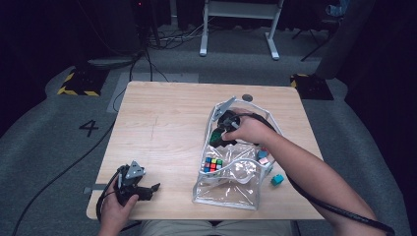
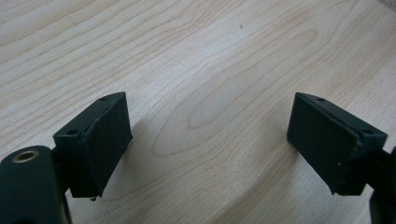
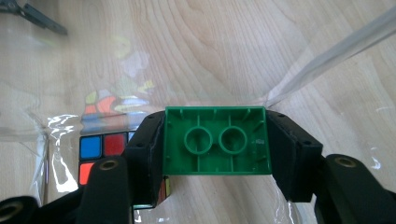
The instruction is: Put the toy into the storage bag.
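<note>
My right gripper (image 3: 215,142) is shut on a green building brick (image 3: 217,140), held with its hollow underside toward the camera. In the high view the right gripper (image 1: 219,135) reaches down into a clear plastic bag (image 1: 231,191) on the right half of the wooden table (image 1: 162,123), the green brick (image 1: 216,136) at its tip. A colourful puzzle cube (image 1: 212,164) lies inside the bag, and the puzzle cube (image 3: 100,151) sits just beside the jaws. My left gripper (image 1: 147,189) rests near the table's front left corner. Its jaws (image 2: 210,140) stand open over bare wood.
A teal block (image 1: 277,180) lies on the table just right of the bag. Small pink and blue pieces (image 1: 263,157) sit at the bag's right side. A white desk frame (image 1: 241,24) and cables are on the floor beyond the table.
</note>
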`<state>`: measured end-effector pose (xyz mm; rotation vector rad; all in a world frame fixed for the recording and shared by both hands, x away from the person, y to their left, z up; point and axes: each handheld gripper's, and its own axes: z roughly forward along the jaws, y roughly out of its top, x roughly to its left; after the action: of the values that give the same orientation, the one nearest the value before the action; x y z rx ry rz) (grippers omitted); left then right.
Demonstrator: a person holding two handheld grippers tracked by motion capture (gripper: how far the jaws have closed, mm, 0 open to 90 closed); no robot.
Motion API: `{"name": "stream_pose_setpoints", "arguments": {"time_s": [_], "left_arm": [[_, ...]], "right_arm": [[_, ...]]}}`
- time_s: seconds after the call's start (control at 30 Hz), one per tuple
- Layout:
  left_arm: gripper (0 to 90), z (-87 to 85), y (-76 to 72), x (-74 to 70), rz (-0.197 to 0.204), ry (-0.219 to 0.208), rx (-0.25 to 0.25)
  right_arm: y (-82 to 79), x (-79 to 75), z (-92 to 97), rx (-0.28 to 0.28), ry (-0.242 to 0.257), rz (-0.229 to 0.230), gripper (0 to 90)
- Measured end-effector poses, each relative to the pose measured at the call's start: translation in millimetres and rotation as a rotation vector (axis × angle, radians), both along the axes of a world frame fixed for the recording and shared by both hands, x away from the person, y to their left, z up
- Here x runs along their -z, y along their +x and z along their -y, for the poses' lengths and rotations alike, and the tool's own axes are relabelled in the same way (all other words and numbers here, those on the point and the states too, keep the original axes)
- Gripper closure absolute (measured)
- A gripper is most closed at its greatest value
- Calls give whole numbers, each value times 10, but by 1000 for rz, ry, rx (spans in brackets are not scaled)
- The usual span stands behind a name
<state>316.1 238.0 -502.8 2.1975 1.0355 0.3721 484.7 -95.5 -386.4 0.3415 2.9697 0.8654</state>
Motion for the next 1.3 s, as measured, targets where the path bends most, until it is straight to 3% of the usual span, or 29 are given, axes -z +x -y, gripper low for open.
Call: {"name": "stream_pose_setpoints", "arguments": {"time_s": [0.27,0.47,0.63,1.3], "left_arm": [[138,1,0,1,0,-3,-2],[138,3,-1,2,0,-5,-4],[138,4,-1,3,0,-7,-4],[138,4,-1,3,0,-8,-5]], "right_arm": [[32,88,-2,-9,-21,-4,432],[59,121,-16,-23,-37,18,432],[68,167,-21,-32,-53,3,432],[53,236,-59,-37,-18,-35,429]]}}
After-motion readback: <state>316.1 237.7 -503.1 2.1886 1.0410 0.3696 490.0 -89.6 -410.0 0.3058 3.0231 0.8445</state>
